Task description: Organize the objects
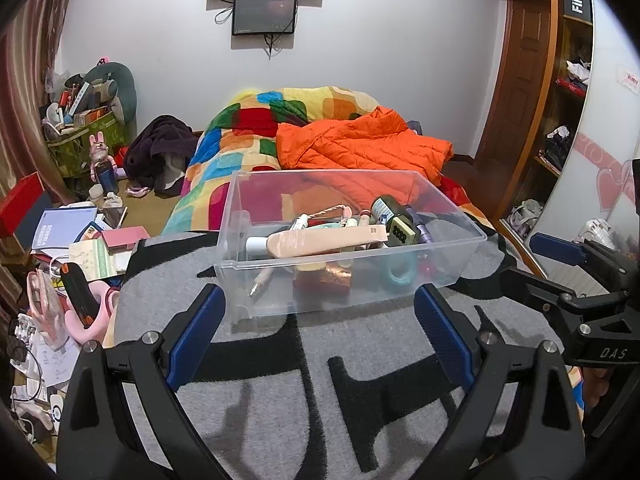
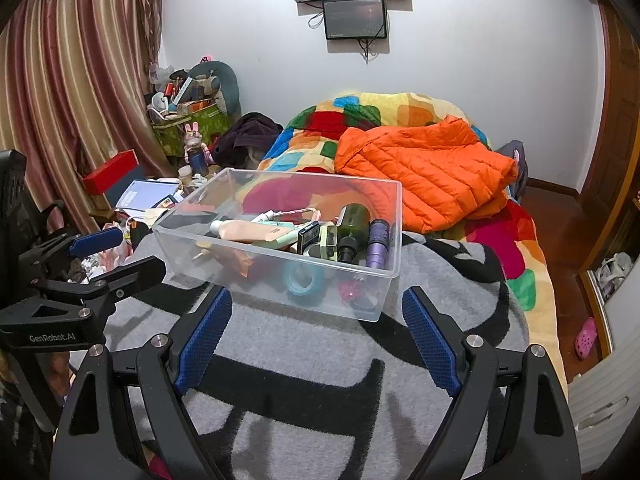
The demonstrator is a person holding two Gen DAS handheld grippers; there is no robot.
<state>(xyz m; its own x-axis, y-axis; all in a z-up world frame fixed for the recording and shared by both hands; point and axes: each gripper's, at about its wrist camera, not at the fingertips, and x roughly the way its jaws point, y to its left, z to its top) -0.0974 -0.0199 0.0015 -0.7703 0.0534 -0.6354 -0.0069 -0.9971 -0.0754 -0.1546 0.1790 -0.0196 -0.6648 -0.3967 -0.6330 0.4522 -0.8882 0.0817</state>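
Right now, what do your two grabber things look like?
Each hand-held gripper, left and right, is a black angular frame with silver bolts and two ridged blue pads. White lettering marks their sides: "GenRobot.AI" on the left, "DAS" on the right.

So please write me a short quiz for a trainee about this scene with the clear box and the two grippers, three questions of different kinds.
1. True or false: the clear box stands on the grey blanket.
2. Which thing lies behind the box on the bed? A) an orange jacket B) a green towel C) a white pillow
3. Fill in: the left gripper and the right gripper are both ____, with nothing between their fingers.

Key:
1. True
2. A
3. open
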